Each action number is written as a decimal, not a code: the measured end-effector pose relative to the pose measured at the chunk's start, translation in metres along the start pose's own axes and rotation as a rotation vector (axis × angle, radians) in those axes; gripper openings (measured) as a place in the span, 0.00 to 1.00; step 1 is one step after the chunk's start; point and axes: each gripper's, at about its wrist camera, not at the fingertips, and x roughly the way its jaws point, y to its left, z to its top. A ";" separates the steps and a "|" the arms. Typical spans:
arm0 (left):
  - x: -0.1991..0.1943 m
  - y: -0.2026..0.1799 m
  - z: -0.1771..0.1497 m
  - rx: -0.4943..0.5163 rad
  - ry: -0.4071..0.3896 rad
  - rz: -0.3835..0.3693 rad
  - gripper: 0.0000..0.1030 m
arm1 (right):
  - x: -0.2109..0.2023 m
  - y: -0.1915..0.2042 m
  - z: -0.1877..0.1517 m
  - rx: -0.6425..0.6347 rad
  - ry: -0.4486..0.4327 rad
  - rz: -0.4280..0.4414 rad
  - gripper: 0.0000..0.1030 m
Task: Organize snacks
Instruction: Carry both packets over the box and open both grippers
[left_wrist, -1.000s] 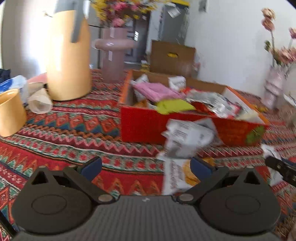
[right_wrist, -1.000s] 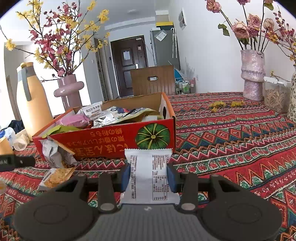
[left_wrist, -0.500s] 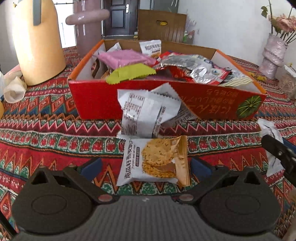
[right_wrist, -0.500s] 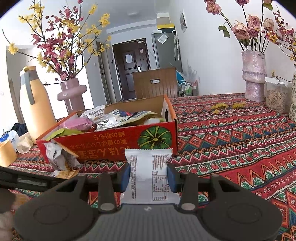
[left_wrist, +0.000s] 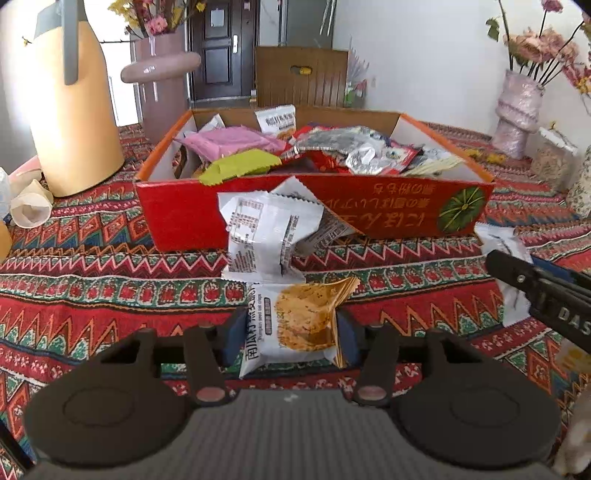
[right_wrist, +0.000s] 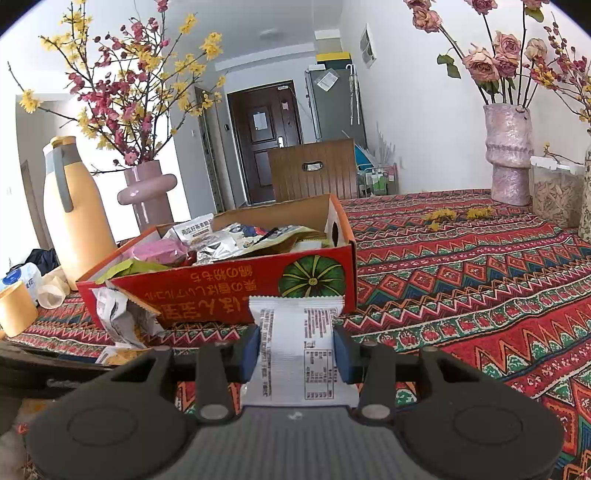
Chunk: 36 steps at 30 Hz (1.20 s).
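Note:
A cracker packet (left_wrist: 295, 321) lies on the patterned cloth in front of the red snack box (left_wrist: 388, 210). My left gripper (left_wrist: 291, 338) is closing, with its blue pads against the packet's two sides. Two crumpled white packets (left_wrist: 266, 232) lean on the box's front wall just beyond. My right gripper (right_wrist: 297, 350) is shut on a white snack packet (right_wrist: 295, 332), held low before the red snack box (right_wrist: 221, 291), which is full of mixed wrappers. Its dark finger (left_wrist: 535, 288) shows at the right of the left wrist view.
A tall yellow jug (left_wrist: 70, 110) and a pink vase (left_wrist: 159, 92) stand left of the box, with paper cups (left_wrist: 29, 210) beside them. A yellow cup (right_wrist: 14, 314) sits at far left. Another pink vase (right_wrist: 509, 158) and a filled jar (right_wrist: 554, 195) stand far right.
My left gripper moved forward and lower over the cracker packet, and its jaws went from wide open to closed in on the packet. The right gripper stayed still with its white packet.

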 end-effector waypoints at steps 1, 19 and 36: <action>-0.003 0.001 -0.001 -0.003 -0.010 -0.004 0.51 | 0.000 0.000 0.000 0.000 0.001 -0.001 0.40; -0.070 0.006 0.024 0.006 -0.211 -0.056 0.51 | -0.025 0.011 0.012 -0.008 -0.086 0.008 0.40; -0.066 0.017 0.081 -0.041 -0.312 -0.004 0.52 | -0.007 0.033 0.072 -0.070 -0.182 0.017 0.40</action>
